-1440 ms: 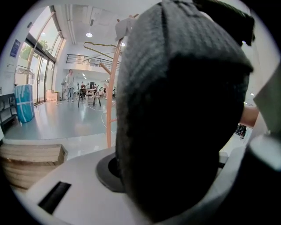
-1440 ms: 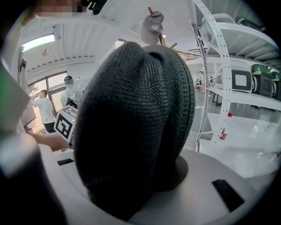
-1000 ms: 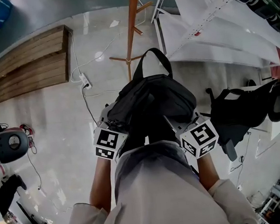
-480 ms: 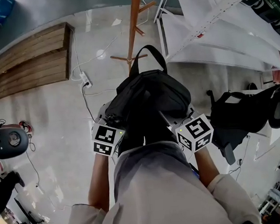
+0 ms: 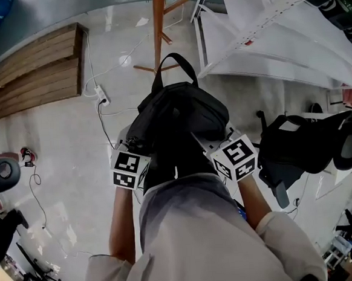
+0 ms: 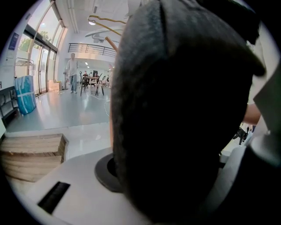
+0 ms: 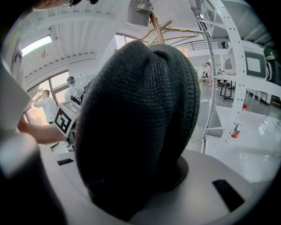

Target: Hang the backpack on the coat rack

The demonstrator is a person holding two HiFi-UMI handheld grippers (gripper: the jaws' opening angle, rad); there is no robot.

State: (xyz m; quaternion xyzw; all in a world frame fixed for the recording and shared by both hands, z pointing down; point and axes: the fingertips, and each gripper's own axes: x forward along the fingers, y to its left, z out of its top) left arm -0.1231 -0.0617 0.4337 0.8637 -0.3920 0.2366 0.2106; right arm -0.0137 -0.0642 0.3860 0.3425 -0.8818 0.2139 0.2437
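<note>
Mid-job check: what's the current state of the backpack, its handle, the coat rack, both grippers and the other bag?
backpack: held up between both grippers, not on the rack.
top handle: standing up as a loop, on no hook.
coat rack: upright, just beyond the backpack.
left gripper: shut on the backpack's left side.
right gripper: shut on its right side.
other black bag: slumped at the right, untouched.

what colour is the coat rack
Coat rack: orange-brown wood, best in head view.
</note>
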